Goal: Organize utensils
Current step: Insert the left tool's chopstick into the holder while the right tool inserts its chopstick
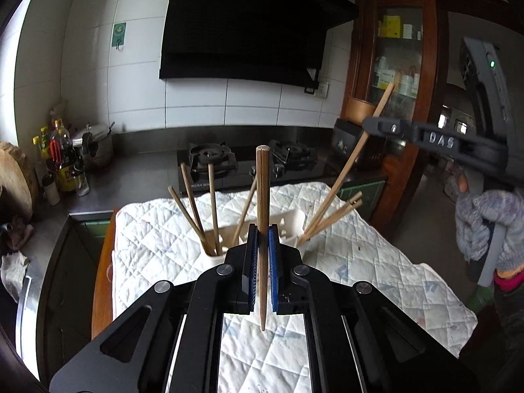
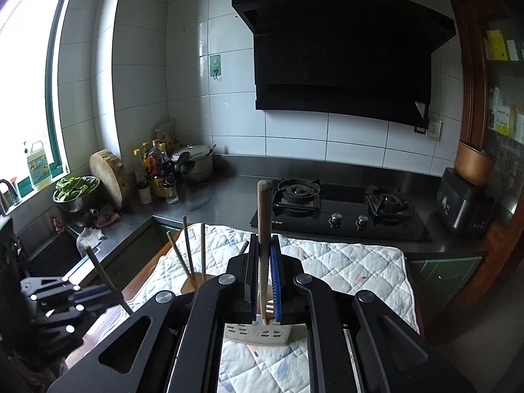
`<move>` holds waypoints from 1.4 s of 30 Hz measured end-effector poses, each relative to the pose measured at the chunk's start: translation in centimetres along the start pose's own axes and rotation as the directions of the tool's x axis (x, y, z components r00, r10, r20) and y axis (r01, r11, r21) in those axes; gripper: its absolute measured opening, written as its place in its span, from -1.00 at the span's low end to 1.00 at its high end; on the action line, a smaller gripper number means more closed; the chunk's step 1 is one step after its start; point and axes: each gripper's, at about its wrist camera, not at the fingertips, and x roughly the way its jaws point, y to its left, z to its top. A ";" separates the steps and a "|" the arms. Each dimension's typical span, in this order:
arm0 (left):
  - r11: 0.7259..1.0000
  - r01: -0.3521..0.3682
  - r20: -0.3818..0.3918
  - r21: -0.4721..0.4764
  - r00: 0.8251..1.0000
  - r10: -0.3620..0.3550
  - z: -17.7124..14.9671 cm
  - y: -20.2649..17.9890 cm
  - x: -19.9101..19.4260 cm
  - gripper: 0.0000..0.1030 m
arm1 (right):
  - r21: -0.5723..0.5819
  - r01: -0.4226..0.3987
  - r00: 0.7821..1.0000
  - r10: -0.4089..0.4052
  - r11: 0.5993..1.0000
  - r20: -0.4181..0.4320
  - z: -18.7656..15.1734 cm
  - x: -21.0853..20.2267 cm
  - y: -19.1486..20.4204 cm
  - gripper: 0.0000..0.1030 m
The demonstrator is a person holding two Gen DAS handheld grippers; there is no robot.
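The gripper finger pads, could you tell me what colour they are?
Blue, seen best in the left wrist view on the left gripper pads.

The chopstick (image 1: pixel 262 216) at 6 o'clock in the left wrist view is matt brown wood with fine grain. It sits between ribbed blue pads (image 1: pixel 272 271) on a matt black plastic gripper (image 1: pixel 262 245). Beyond it, the holder (image 1: pixel 291 226) looks like smooth white plastic, standing on a quilted white cloth (image 1: pixel 157 239), stained in places. At 12 o'clock the stove (image 2: pixel 340 226) is glossy black glass, the counter (image 2: pixel 229 190) dull brushed metal, and the wall tiles (image 2: pixel 294 134) glossy white.
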 end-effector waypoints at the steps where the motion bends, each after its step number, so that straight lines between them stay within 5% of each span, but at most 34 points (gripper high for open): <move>1: 1.000 -0.005 0.016 0.003 1.000 0.005 0.9 0.0 -0.1 -0.90 | 0.000 0.008 1.000 -0.008 1.000 0.000 0.1 0.5 -0.1 -0.87; 14: 0.992 -0.109 0.108 -0.062 0.987 0.115 7.0 2.5 3.3 -0.90 | -0.024 0.039 0.995 -0.041 0.999 -0.096 -1.5 6.3 -0.9 -0.87; 28: 0.985 -0.122 -0.045 -0.126 0.992 0.117 3.5 5.5 8.7 -0.89 | -0.045 0.029 0.986 -0.037 0.999 -0.163 -3.3 8.1 -0.9 -0.87; 42: 0.987 -0.112 -0.057 -0.112 0.993 0.106 2.5 5.2 7.4 -0.82 | -0.043 0.035 0.989 -0.041 0.998 -0.142 -2.9 6.3 -0.7 -0.81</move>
